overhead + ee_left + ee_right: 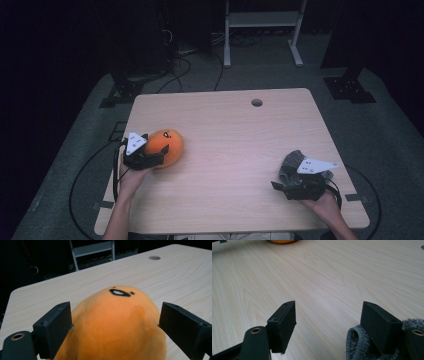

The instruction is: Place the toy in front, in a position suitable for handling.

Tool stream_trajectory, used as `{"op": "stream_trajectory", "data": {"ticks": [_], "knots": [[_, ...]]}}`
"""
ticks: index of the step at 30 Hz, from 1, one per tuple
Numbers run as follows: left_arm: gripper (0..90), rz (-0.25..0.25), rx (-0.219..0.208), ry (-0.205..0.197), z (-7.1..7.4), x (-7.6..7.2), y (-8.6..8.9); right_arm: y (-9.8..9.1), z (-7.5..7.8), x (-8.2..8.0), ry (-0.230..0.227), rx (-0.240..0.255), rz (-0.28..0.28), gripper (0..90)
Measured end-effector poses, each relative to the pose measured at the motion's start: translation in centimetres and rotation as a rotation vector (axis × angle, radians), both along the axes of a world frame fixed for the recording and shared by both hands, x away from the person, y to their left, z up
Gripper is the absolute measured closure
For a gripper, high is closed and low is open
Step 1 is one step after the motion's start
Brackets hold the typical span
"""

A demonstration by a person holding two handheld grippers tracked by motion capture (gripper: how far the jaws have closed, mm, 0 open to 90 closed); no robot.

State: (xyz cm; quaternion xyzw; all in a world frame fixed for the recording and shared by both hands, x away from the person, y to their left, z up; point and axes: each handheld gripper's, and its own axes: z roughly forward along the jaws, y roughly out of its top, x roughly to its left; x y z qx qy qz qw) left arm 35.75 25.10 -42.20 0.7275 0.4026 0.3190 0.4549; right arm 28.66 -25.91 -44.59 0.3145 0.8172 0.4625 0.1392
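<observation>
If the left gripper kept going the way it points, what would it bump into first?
The orange plush. It already sits between the open jaws of the left gripper, so the gripper would push into the plush almost at once, though I cannot tell if the pads touch it yet.

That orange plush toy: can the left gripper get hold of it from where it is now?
Probably yes. The orange plush toy already sits between the open jaws of the left gripper, one jaw on each side, and nothing else on the table stands in the way. The pads do not clearly press on it yet.
</observation>
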Motion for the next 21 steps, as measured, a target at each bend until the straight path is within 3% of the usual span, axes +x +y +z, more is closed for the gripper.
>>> {"op": "stream_trajectory", "data": {"ticks": [5,11,14,21], "knots": [[10.5,0.002,0.02,0.054,-0.8,0.5,0.0,0.0,0.0,0.0,0.0,0.003,0.001,27.8],[14.5,-0.004,0.029,0.085,-1.2,0.8,-0.2,0.0,0.1,-0.1,-0.007,0.004,0.003,28.1],[22.9,-0.006,0.027,0.069,-1.6,0.7,-0.2,0.0,0.1,-0.1,-0.005,0.002,0.004,28.1],[41.3,0.008,0.027,0.08,-1.5,0.7,0.0,0.0,0.1,-0.2,-0.008,0.006,0.005,28.4]]}}
